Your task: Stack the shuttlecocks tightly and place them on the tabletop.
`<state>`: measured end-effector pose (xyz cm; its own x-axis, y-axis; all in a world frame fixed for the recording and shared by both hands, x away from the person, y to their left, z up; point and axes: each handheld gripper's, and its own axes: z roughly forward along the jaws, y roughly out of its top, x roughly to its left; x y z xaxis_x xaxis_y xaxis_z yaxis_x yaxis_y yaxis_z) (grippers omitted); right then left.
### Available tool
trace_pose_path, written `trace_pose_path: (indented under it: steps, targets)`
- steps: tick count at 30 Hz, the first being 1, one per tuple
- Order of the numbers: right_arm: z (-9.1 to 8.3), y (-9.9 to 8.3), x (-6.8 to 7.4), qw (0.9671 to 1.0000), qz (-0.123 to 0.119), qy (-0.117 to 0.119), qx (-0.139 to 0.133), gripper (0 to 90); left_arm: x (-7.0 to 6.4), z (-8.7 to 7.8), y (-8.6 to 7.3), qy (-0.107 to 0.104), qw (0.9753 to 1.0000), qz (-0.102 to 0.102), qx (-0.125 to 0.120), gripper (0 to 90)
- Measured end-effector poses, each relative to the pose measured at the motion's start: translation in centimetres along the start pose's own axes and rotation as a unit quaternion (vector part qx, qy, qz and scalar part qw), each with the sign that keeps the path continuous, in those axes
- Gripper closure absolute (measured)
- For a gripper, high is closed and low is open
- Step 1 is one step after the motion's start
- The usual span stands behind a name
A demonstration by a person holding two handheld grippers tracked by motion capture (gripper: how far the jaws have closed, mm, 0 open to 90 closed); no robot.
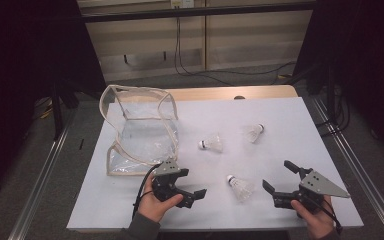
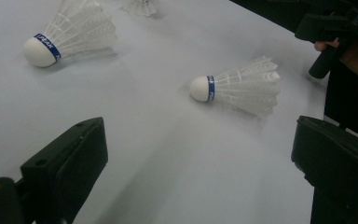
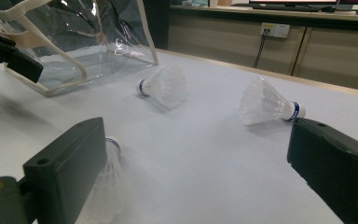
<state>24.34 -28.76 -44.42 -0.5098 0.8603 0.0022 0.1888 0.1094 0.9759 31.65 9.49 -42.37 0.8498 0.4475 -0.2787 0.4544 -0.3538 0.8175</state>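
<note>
In the right gripper view, the nearest shuttlecock (image 3: 105, 186) was half hidden behind one black finger (image 3: 65, 168). It lay on its side on the white table (image 1: 280, 145) between the two grippers: white feather skirt, white cork, blue band. The left gripper (image 1: 192, 187) and the right gripper (image 1: 280, 175) both had their fingers spread apart, holding nothing.

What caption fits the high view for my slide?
Two open grippers, left and right, flank the nearest shuttlecock beside a clear bag.
</note>
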Motion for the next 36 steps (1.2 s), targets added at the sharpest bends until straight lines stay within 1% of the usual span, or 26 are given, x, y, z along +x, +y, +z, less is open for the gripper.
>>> trace_pose_path:
  steps: [1, 5, 11, 13, 17, 18, 22, 30, 33, 34, 35, 36]
  targets:
    - [0.0, 0.0, 0.0, 1.0, 0.0, 0.0, 0.0, 4.1, 0.0, -0.1, -0.1, -0.001, 1.0, -0.002, -0.002, 3.6]
    - [0.0, 0.0, 0.0, 1.0, 0.0, 0.0, 0.0, 4.1, 0.2, -0.5, -0.2, -0.002, 1.0, 0.004, 0.003, 3.6]
    - [-0.1, 0.0, 0.0, 1.0, 0.0, 0.0, 0.0, 4.1, 0.5, -1.0, -0.4, -0.001, 1.0, 0.003, 0.002, 3.6]
    - [-0.1, 0.0, 0.0, 1.0, 0.0, 0.0, 0.0, 4.1, 0.6, -1.1, -0.5, -0.002, 1.0, 0.001, 0.003, 3.6]
    - [-0.1, 0.0, 0.0, 1.0, 0.0, -0.001, 0.001, 4.1, 0.6, -1.5, -0.6, -0.008, 1.0, 0.003, 0.003, 3.6]
    - [-0.1, 0.0, 0.0, 1.0, 0.0, -0.001, 0.001, 4.1, 0.7, -1.7, -0.7, -0.006, 1.0, 0.007, 0.003, 3.6]
    - [-0.1, 0.0, -0.1, 1.0, 0.0, -0.001, 0.0, 4.1, 0.8, -2.2, -0.8, -0.005, 1.0, 0.008, 0.002, 3.6]
    - [-0.1, 0.0, 0.0, 1.0, 0.0, 0.0, 0.002, 4.1, 1.2, -3.1, -1.2, -0.003, 1.0, 0.005, 0.003, 3.5]
    - [-0.1, -0.1, 0.0, 1.0, 0.0, -0.001, 0.002, 4.1, 1.5, -3.5, -1.4, 0.003, 1.0, 0.009, 0.001, 3.5]
    - [-0.1, -0.1, -0.1, 1.0, 0.0, -0.001, 0.002, 4.1, 1.6, -3.6, -1.4, 0.003, 1.0, 0.006, 0.0, 3.5]
    - [-0.1, 0.0, 0.0, 1.0, 0.0, -0.002, 0.002, 4.1, 1.7, -3.7, -1.5, 0.005, 0.9999, 0.009, 0.002, 3.5]
    - [-0.1, 0.0, 0.0, 1.0, 0.0, -0.001, 0.002, 4.1, 1.7, -3.8, -1.6, 0.006, 1.0, 0.007, 0.002, 3.5]
